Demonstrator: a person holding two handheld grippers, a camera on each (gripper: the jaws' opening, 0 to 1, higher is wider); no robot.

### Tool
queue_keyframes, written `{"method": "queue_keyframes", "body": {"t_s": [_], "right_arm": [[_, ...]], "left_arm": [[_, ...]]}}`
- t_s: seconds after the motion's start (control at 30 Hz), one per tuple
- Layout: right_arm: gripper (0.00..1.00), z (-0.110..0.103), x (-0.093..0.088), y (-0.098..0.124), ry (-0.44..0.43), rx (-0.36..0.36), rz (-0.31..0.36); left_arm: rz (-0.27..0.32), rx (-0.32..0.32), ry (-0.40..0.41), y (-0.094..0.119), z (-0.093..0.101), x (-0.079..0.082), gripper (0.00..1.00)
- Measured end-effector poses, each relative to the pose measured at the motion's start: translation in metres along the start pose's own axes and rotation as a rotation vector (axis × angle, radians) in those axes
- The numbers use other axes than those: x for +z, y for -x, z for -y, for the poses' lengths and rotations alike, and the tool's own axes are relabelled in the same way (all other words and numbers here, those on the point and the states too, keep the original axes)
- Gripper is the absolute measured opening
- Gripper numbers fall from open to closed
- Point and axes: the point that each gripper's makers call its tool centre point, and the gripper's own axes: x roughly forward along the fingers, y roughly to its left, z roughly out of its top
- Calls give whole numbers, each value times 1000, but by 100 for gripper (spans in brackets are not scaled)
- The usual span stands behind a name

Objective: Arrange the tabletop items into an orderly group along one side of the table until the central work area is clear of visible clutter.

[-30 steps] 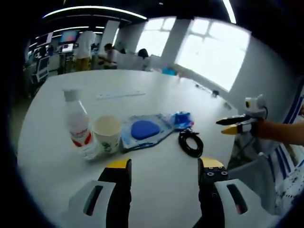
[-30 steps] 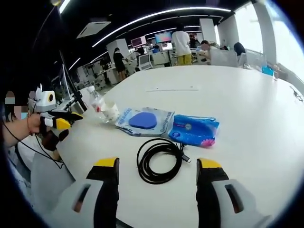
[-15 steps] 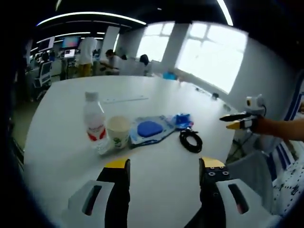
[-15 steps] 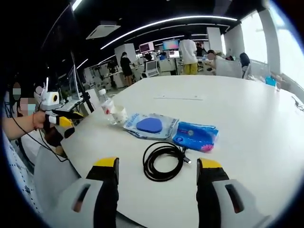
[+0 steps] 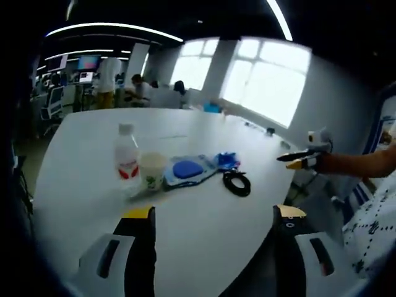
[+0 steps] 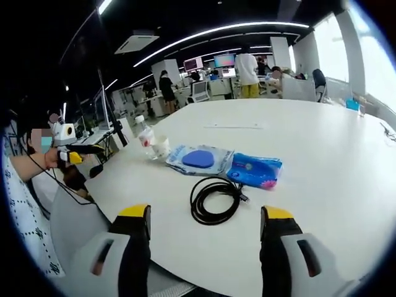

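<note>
1 bottle [image 5: 126, 160], 1 cup [image 5: 151, 172], 2 pouches [image 6: 199, 159], 1 cable [image 6: 215, 200]

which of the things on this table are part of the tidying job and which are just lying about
Part of the job:
water bottle
paper cup
clear pouch with the blue pad
blue packet
coiled black cable

Just there:
thin white strip farther up the table
desks and monitors in the room behind
</note>
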Motion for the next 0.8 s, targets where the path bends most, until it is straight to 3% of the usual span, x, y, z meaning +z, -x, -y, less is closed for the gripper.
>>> {"method": "queue_keyframes", "body": {"t_s": [0.4, 0.8], "right_arm": [[73, -1, -2, 9, 10, 27, 22], [73, -5, -12, 20, 3, 38, 47]], "left_arm": [[38, 17, 13, 21, 5, -15, 86], [31, 0, 11, 24, 17, -23, 88]]}}
